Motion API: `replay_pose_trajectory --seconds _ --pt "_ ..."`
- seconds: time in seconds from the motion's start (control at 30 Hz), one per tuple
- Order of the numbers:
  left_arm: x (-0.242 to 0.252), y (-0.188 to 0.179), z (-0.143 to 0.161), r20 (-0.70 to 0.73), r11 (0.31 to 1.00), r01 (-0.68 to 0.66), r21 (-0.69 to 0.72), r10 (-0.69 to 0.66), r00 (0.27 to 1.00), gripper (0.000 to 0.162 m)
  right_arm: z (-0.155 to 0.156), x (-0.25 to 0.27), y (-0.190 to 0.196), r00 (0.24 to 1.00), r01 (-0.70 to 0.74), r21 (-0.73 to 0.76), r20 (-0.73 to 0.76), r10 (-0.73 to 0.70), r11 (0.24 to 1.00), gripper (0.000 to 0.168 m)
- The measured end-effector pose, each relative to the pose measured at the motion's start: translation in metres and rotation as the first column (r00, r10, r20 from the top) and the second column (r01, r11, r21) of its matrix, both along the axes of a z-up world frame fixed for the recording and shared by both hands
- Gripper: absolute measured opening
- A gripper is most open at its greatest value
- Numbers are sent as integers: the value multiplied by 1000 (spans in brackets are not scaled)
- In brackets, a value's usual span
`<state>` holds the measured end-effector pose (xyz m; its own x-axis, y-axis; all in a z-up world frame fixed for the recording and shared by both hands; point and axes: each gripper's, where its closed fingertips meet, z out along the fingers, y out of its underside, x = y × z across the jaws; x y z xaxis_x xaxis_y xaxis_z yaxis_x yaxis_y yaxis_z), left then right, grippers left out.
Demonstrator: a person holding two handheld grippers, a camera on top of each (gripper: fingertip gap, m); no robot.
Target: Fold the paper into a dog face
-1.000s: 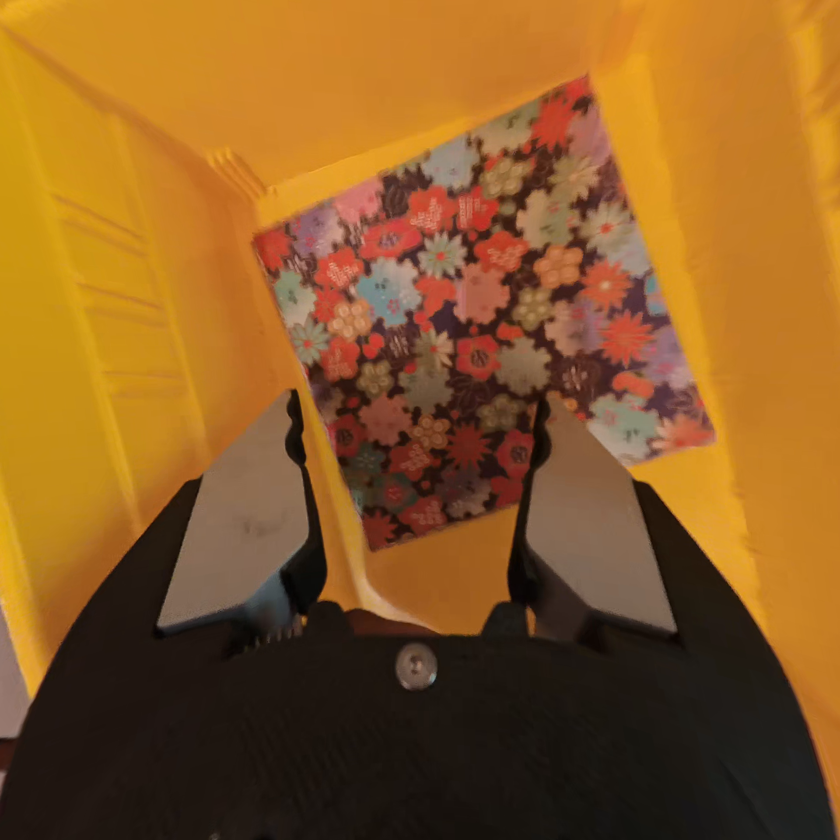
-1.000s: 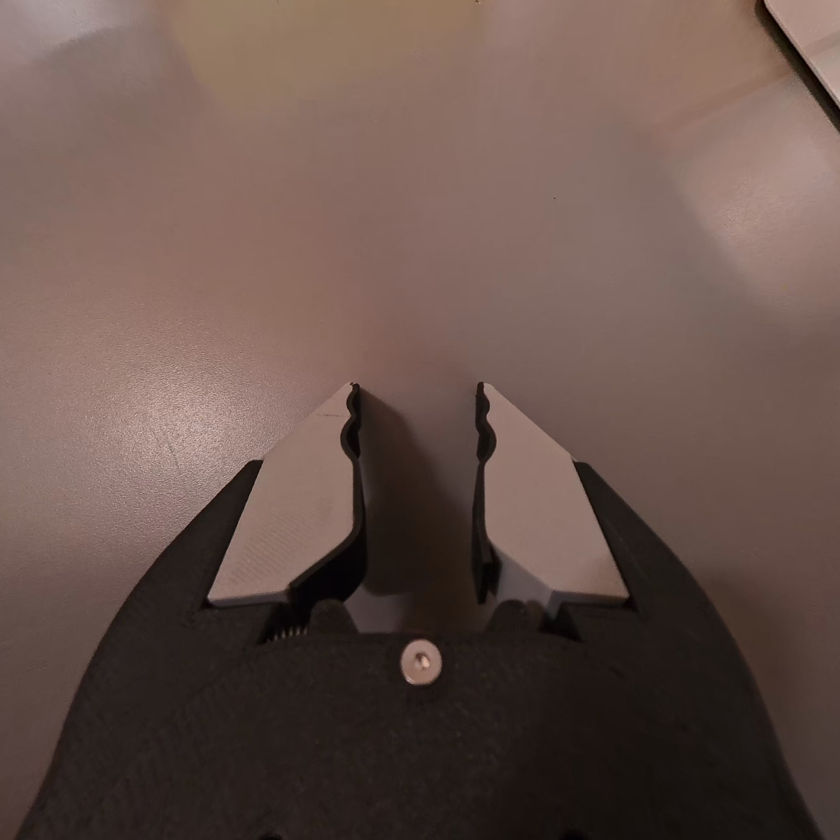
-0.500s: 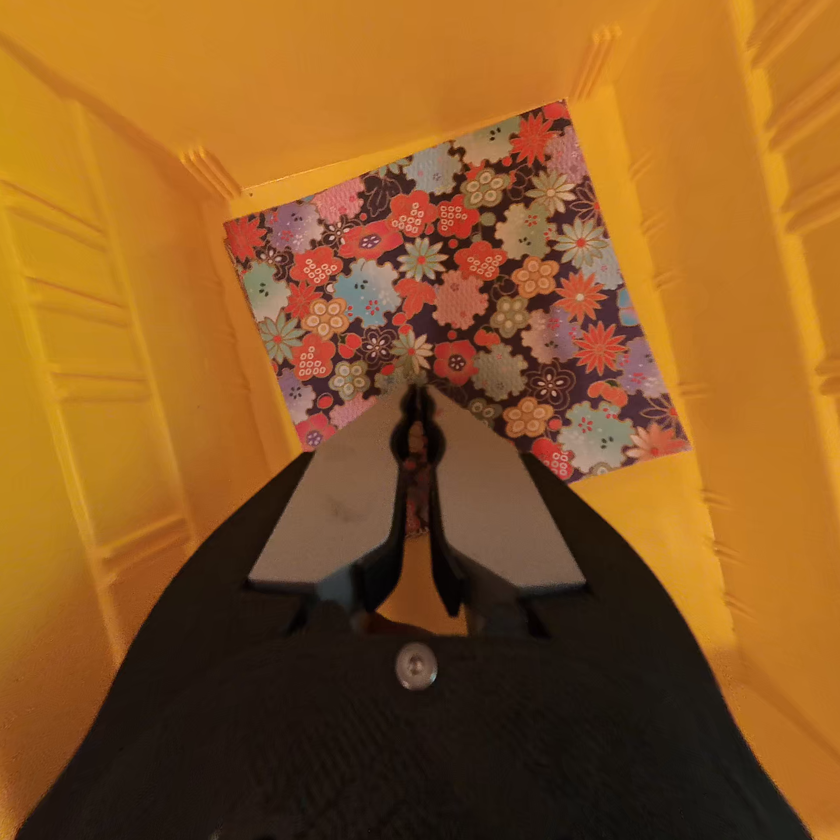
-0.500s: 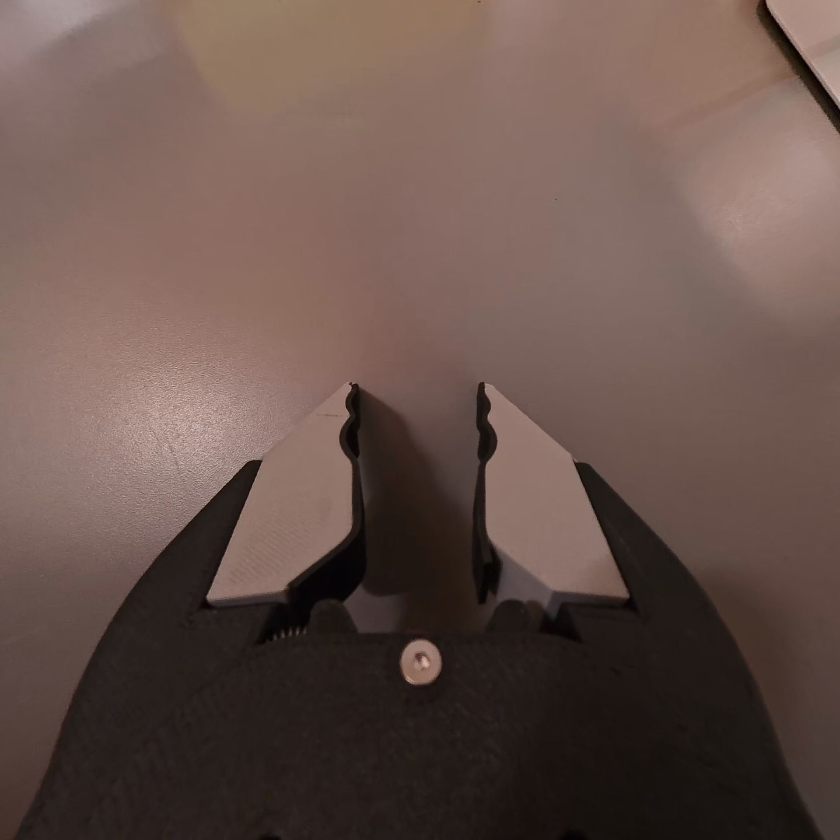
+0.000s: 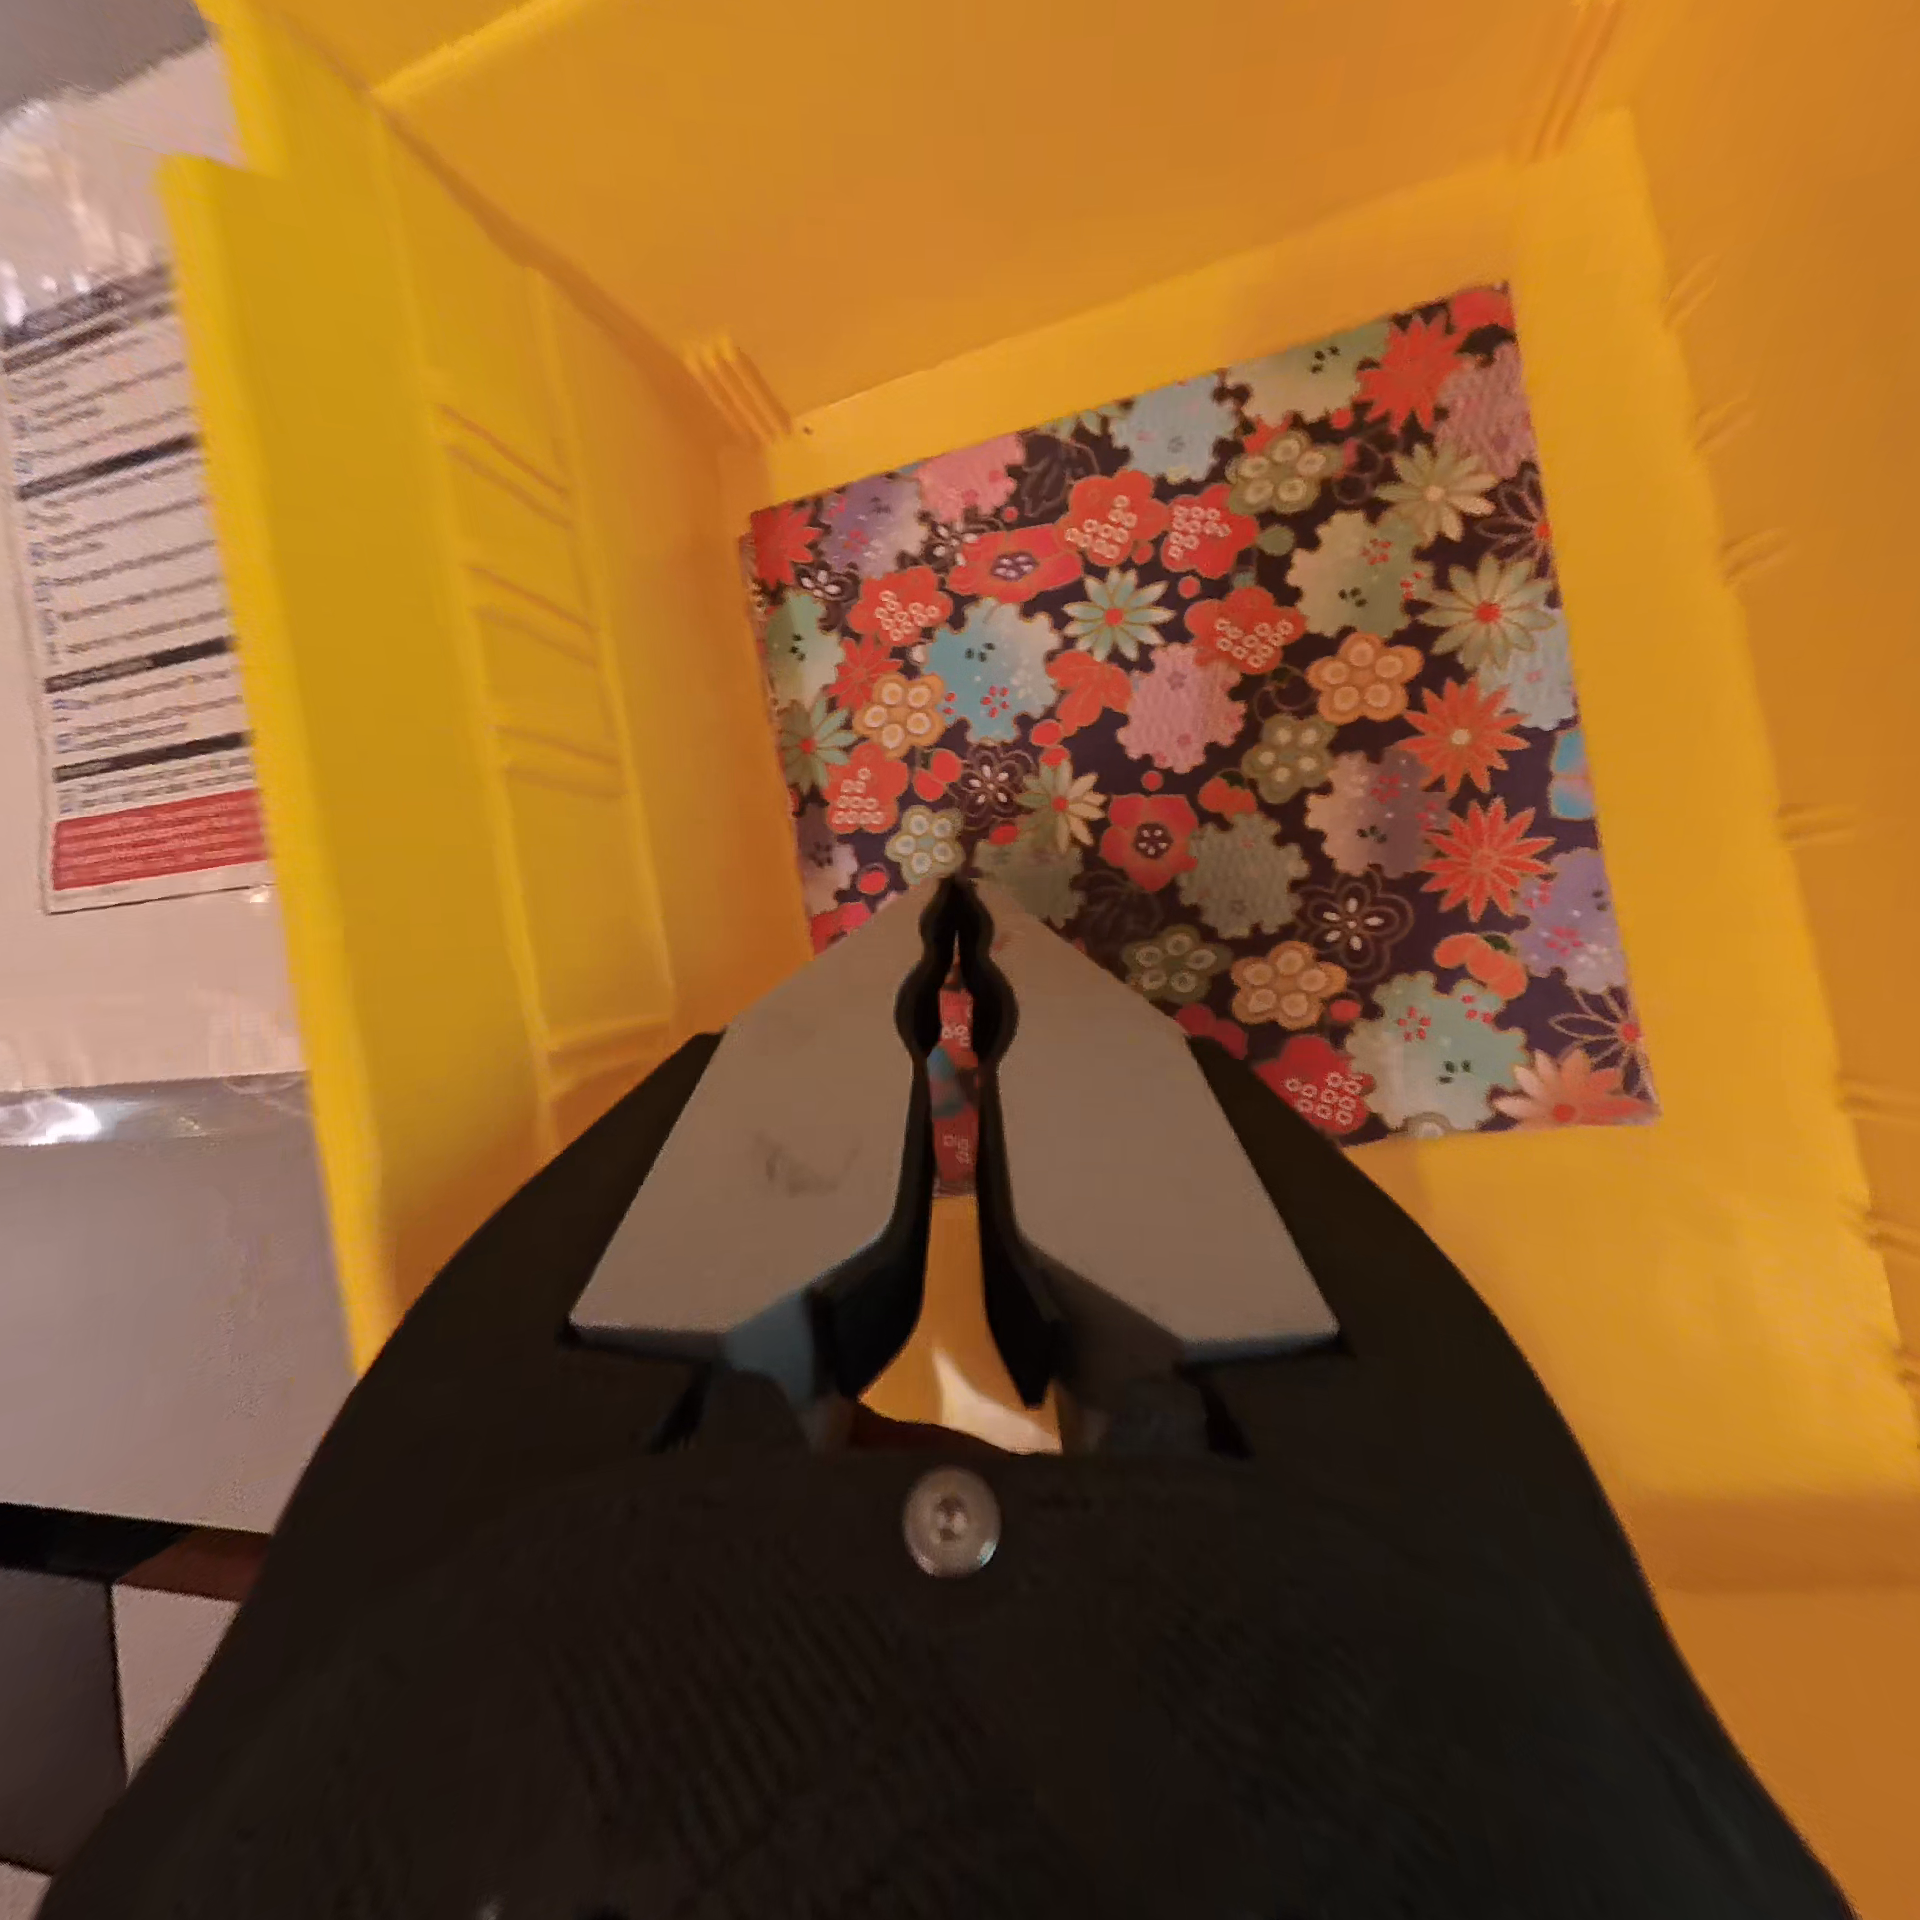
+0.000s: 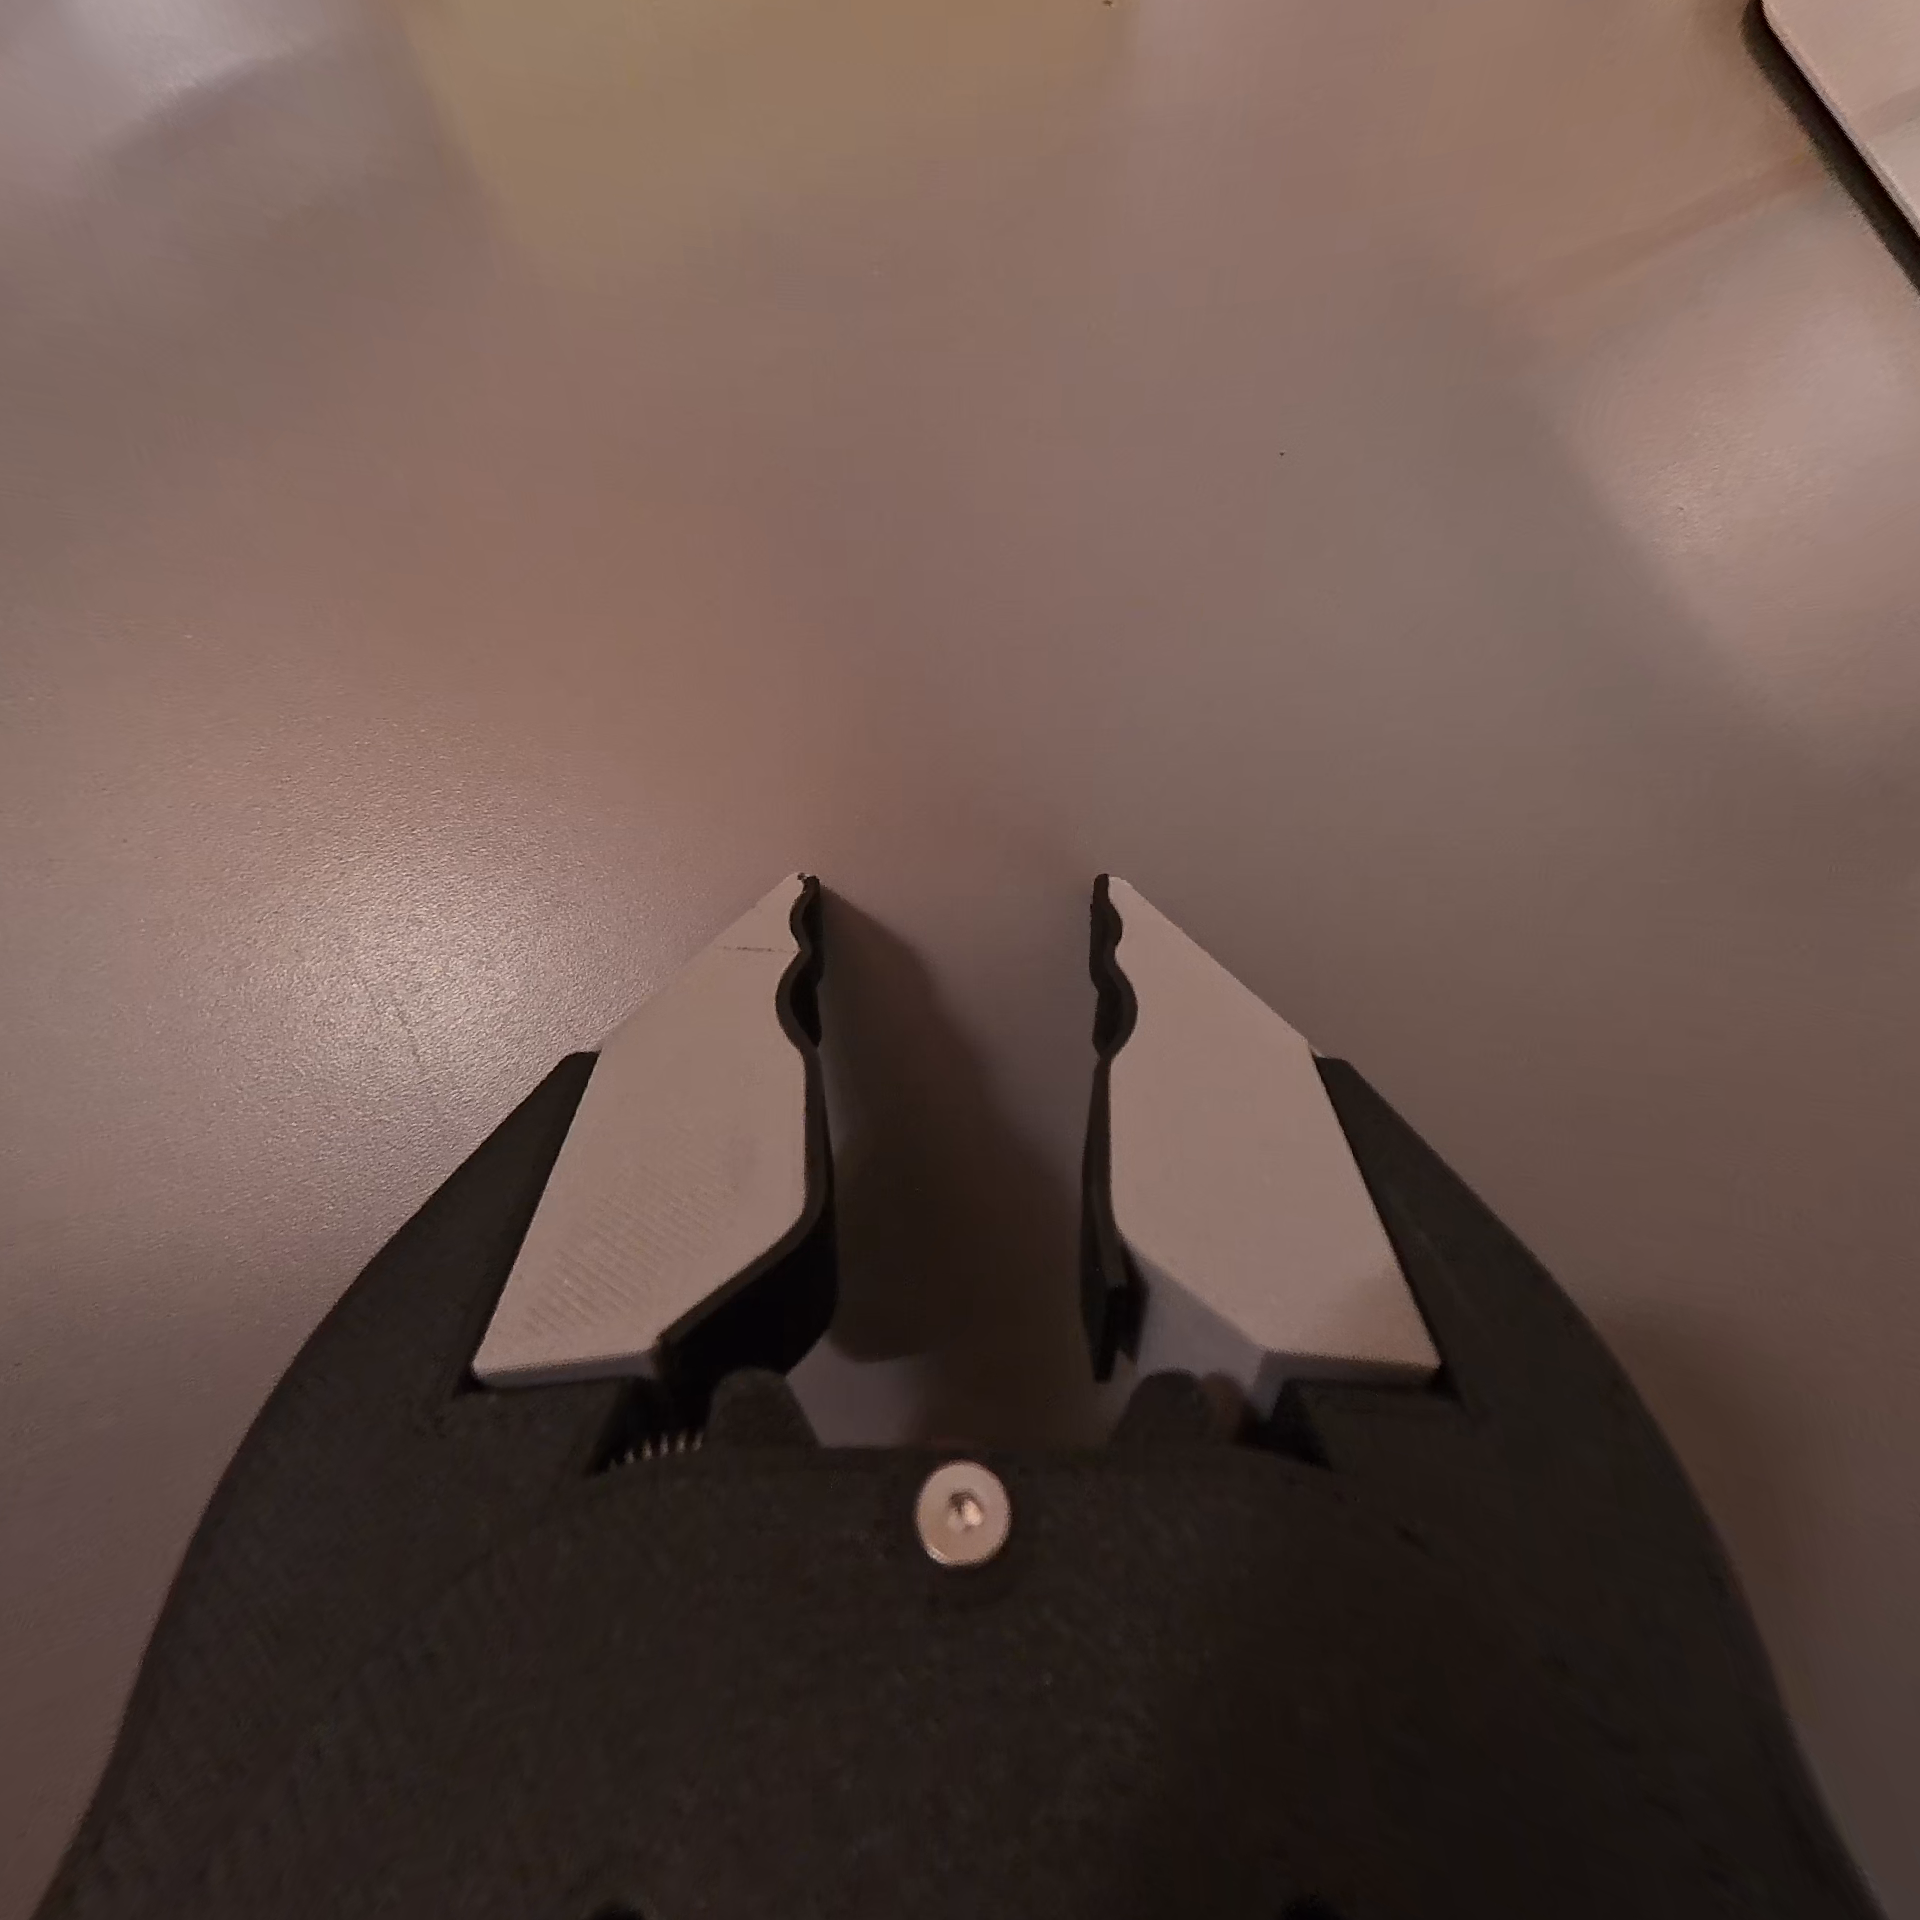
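Yellow plastic walls of a bin [image 5: 1039,208] fill the left wrist view, with a printed sheet [image 5: 125,582] on a pale wall at the upper left. A flower-patterned paper [image 5: 1299,727] lies flat on the bin floor, right of centre. The left gripper [image 5: 961,904] has its fingers pressed together on the paper's near left corner, a strip of pattern showing between them. The right gripper [image 6: 951,894], fingers spread and holding nothing, hovers over a bare grey table [image 6: 935,468]; a pale object [image 6: 1860,94] crosses the upper right corner.

Judged risks: a thin corner hold may slip or tear as the sheet is lifted; the sheet may drag against the bin walls and crease; more than one sheet may be pinched, which cannot be told.
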<state>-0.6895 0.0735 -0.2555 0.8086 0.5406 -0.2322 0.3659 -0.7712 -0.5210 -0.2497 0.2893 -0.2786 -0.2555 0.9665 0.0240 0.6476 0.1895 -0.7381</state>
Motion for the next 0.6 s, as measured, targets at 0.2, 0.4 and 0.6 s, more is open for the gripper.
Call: replay_pose_trajectory --seconds 0.2,0.4,0.6 --pt "40 20 6 273 994 16 111 -46 961 0 0 0 0 1000 -1 0 0 1 1000 48" --pt "37 19 -17 247 998 -62 -14 64 967 99 0 0 0 1000 -1 0 0 1 1000 48" --pt "27 15 -28 253 992 -126 -5 124 959 130 0 0 0 1000 -1 0 0 1 1000 48"
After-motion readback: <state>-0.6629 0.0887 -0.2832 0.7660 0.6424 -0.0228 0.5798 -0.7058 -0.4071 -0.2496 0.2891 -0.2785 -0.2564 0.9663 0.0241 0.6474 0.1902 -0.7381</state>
